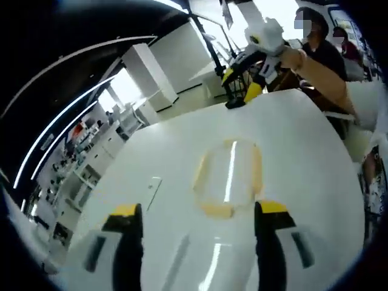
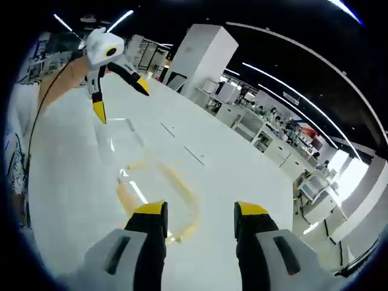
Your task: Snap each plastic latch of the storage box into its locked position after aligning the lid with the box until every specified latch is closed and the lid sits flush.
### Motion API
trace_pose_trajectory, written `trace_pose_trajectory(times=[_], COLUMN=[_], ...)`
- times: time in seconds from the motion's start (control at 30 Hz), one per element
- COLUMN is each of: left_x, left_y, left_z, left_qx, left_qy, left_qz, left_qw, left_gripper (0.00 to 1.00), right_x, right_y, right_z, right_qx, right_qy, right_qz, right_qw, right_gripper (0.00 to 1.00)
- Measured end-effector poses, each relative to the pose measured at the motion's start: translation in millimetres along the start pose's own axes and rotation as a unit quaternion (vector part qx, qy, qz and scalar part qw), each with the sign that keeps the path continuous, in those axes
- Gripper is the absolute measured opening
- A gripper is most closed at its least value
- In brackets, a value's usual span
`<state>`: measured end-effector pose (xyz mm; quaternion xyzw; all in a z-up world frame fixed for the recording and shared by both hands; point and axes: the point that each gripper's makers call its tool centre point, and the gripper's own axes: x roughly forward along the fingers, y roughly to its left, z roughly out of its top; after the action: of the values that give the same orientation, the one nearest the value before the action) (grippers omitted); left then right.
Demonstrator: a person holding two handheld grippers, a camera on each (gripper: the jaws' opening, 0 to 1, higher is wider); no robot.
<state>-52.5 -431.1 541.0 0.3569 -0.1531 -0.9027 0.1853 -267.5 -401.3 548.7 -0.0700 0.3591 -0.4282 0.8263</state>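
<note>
the clear storage box (image 1: pixel 229 179) is seen lying flat on the white table (image 1: pixel 315 157), its pale yellow latches (image 1: pixel 216 210) faintly outlined around the transparent lid, just ahead of the left tool (image 1: pixel 200 221), whose jaws are held well apart with nothing between them. in the right gripper view the box (image 2: pixel 154 182) sits just in front of the right tool (image 2: pixel 200 213), jaws likewise spread and empty, with a yellow latch edge (image 2: pixel 182 233) close to the left jaw tip. each tool is also picked up across the table from the other's camera: the right tool (image 1: pixel 245 82) near the far edge, the left tool (image 2: pixel 118 85) hovering above the table, both seen with jaws parted

the step in hand is judged to be the approach, before any latch is pressed. whether the lid is already seated square cannot be told, the plastic being too clear, so the corners are best checked first. the box should be steadied by one tool while the other is brought down on a single latch, pressure being applied squarely at the latch's free edge and not at its hinge. opposite latches are best taken in turn so the lid is not tipped. care is wanted, since a light box on a smooth table is likely to skid
</note>
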Motion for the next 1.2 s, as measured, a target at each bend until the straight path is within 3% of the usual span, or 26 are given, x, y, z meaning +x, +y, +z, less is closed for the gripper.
trace_pose_trajectory(times=[0.13, 0.33, 0.47, 0.57, 0.67, 0.73, 0.8, 0.9, 1.2], left_x=[24, 48, 59, 67, 75, 77, 81, 86, 100], left_y=[-3.7, -12.0, -19.5, -23.6, -28.0, -32.3, -39.8, -42.0, -42.3], left_z=[-7.9, -18.3, -26.6, -38.0, -45.8, -49.2, -52.2, -57.3, -82.6], left_qx=[0.008, 0.028, 0.029, 0.037, 0.034, 0.032, 0.036, 0.041, 0.055], left_qy=[0.041, 0.091, 0.112, 0.141, 0.157, 0.166, 0.177, 0.191, 0.242], left_qz=[-0.022, -0.06, -0.079, -0.088, -0.098, -0.107, -0.121, -0.131, -0.159], left_qw=[0.9989, 0.9937, 0.9901, 0.9853, 0.9822, 0.9798, 0.976, 0.9719, 0.9556], left_gripper=[0.73, 0.71, 0.7, 0.69, 0.68, 0.67, 0.67, 0.66, 0.65], right_x=[14, 32, 43, 50, 58, 62, 65, 72, 93], right_y=[-1, 1, 12, 10, 12, 15, 20, 12, 15], right_z=[-11.1, -33.9, -51.5, -67.3, -77.2, -77.4, -83.2, -93.2, -113.0], right_qx=[-0.011, -0.043, -0.061, -0.091, -0.123, -0.126, -0.124, -0.143, -0.137], right_qy=[0.036, 0.094, 0.122, 0.152, 0.168, 0.163, 0.174, 0.199, 0.215], right_qz=[0.05, 0.109, 0.167, 0.183, 0.208, 0.222, 0.249, 0.247, 0.286], right_qw=[0.998, 0.9886, 0.9765, 0.9669, 0.9557, 0.9531, 0.9447, 0.9375, 0.9238], right_gripper=[0.48, 0.5, 0.51, 0.53, 0.54, 0.56, 0.55, 0.56, 0.57])
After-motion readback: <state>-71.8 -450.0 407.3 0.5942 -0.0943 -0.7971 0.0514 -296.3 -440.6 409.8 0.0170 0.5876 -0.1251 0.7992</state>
